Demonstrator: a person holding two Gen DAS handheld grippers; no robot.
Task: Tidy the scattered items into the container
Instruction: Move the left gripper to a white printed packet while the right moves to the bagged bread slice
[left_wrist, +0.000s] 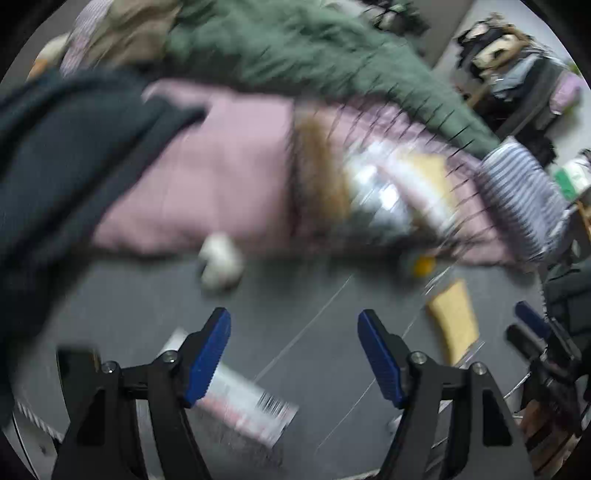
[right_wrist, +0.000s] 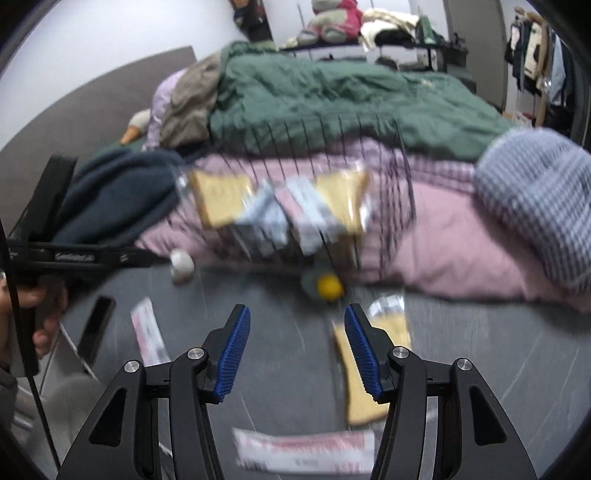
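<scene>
Crinkly plastic wraps the bread slice (right_wrist: 373, 365) lying on the grey floor (right_wrist: 480, 369), near the wire basket (right_wrist: 369, 177); light, squashy, slippery, so pinch an edge. Right gripper (right_wrist: 297, 350) and left gripper (left_wrist: 294, 354) both stand released, empty.

No readable text in either blurred view.

White lettering is showing on the black bar of the left hand-held gripper (right_wrist: 74, 256), too smeared to read. A barcode is showing on a pink and white packet (left_wrist: 240, 402) lying on the grey floor (left_wrist: 314, 314), its digits illegible.
</scene>
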